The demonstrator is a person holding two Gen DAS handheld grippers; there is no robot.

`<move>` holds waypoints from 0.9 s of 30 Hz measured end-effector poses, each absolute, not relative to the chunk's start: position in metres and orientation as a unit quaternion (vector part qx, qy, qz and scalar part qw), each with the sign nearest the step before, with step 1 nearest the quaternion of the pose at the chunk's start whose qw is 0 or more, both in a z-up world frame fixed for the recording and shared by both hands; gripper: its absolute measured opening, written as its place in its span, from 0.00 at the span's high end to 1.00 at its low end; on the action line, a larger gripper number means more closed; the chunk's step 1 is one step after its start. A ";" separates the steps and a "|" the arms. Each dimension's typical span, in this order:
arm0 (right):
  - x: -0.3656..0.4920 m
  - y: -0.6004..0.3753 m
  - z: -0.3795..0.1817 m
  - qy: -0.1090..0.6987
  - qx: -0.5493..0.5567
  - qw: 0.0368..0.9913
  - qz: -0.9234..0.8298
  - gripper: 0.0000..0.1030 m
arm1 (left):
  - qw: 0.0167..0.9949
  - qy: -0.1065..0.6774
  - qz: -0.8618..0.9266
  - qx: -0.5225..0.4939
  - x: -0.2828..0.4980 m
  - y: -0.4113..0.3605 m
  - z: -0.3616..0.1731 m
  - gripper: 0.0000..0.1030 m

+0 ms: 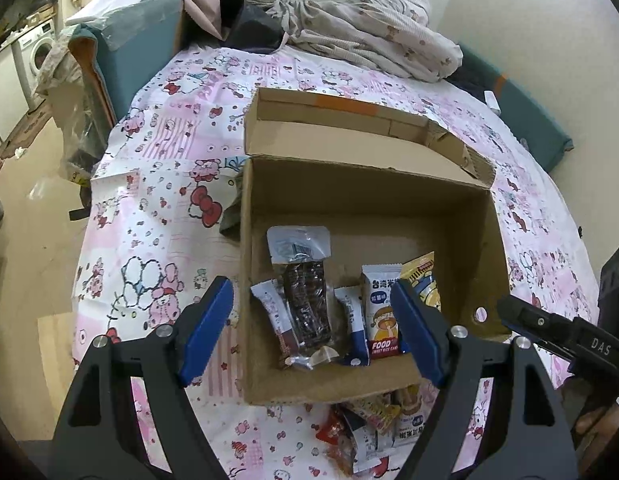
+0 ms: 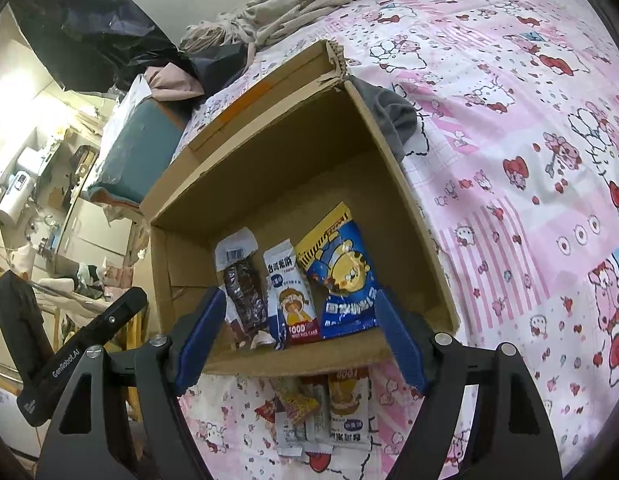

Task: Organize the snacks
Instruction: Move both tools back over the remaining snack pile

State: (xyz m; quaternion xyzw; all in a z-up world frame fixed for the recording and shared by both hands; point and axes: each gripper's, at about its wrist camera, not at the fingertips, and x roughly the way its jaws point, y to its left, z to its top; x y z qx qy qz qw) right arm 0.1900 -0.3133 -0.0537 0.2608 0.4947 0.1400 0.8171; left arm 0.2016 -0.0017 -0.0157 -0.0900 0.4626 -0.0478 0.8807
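Observation:
An open cardboard box (image 1: 365,208) (image 2: 269,160) sits on the pink cartoon sheet. Inside lie a dark snack bar in clear wrap (image 1: 305,300) (image 2: 243,292), a white rice cake packet (image 1: 383,316) (image 2: 291,292), a blue and yellow tiger bag (image 1: 423,280) (image 2: 341,276) and small white and blue packets (image 1: 351,320). A pile of loose snacks (image 1: 373,428) (image 2: 321,412) lies on the sheet in front of the box. My left gripper (image 1: 313,332) is open and empty above the box's near edge. My right gripper (image 2: 301,340) is open and empty above the same edge; it also shows in the left wrist view (image 1: 549,332).
A heap of bedding and clothes (image 1: 369,36) lies behind the box. A teal cushion block (image 1: 129,60) stands at the bed's left edge. A grey cloth (image 2: 393,116) lies against the box's outer side. A washing machine (image 1: 35,52) stands across the floor.

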 end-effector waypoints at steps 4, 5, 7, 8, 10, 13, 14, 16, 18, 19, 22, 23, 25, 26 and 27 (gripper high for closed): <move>0.178 -0.313 -0.051 0.500 0.256 0.817 0.131 0.22 | 0.879 0.467 -0.049 -0.081 0.193 0.000 -0.015 0.24; 0.175 -0.315 -0.049 0.496 0.255 0.820 0.129 0.22 | 0.879 0.467 -0.048 -0.081 0.191 0.001 -0.015 0.24; 0.170 -0.318 -0.047 0.492 0.257 0.822 0.127 0.22 | 0.879 0.468 -0.043 -0.079 0.185 0.004 -0.014 0.21; 0.167 -0.321 -0.046 0.489 0.263 0.822 0.125 0.22 | 0.879 0.468 -0.041 -0.080 0.183 0.006 -0.015 0.19; 0.163 -0.325 -0.047 0.488 0.272 0.820 0.121 0.22 | 0.879 0.468 -0.036 -0.085 0.177 0.010 -0.014 0.17; 0.155 -0.328 -0.050 0.491 0.285 0.816 0.112 0.22 | 0.876 0.472 -0.037 -0.094 0.170 0.015 -0.015 0.16; 0.154 -0.328 -0.052 0.492 0.287 0.814 0.111 0.22 | 0.873 0.476 -0.043 -0.096 0.168 0.016 -0.016 0.16; 0.150 -0.327 -0.053 0.496 0.286 0.812 0.110 0.22 | 0.872 0.478 -0.042 -0.098 0.164 0.017 -0.017 0.15; 0.147 -0.324 -0.056 0.500 0.283 0.811 0.110 0.22 | 0.874 0.475 -0.035 -0.096 0.159 0.018 -0.016 0.09; 0.144 -0.323 -0.057 0.503 0.282 0.810 0.110 0.22 | 0.875 0.473 -0.032 -0.096 0.157 0.019 -0.016 0.08; 0.137 -0.319 -0.066 0.517 0.274 0.804 0.108 0.22 | 0.874 0.475 -0.028 -0.098 0.152 0.021 -0.017 0.05; 0.135 -0.318 -0.070 0.521 0.273 0.801 0.108 0.22 | 0.872 0.478 -0.027 -0.098 0.150 0.021 -0.018 0.05; 0.132 -0.317 -0.078 0.535 0.273 0.792 0.106 0.22 | 0.869 0.485 -0.020 -0.097 0.147 0.023 -0.022 0.05; 0.131 -0.316 -0.083 0.542 0.274 0.788 0.105 0.22 | 0.867 0.488 -0.013 -0.100 0.144 0.024 -0.025 0.05; 0.130 -0.315 -0.087 0.548 0.275 0.783 0.105 0.22 | 0.866 0.490 -0.008 -0.100 0.143 0.024 -0.027 0.05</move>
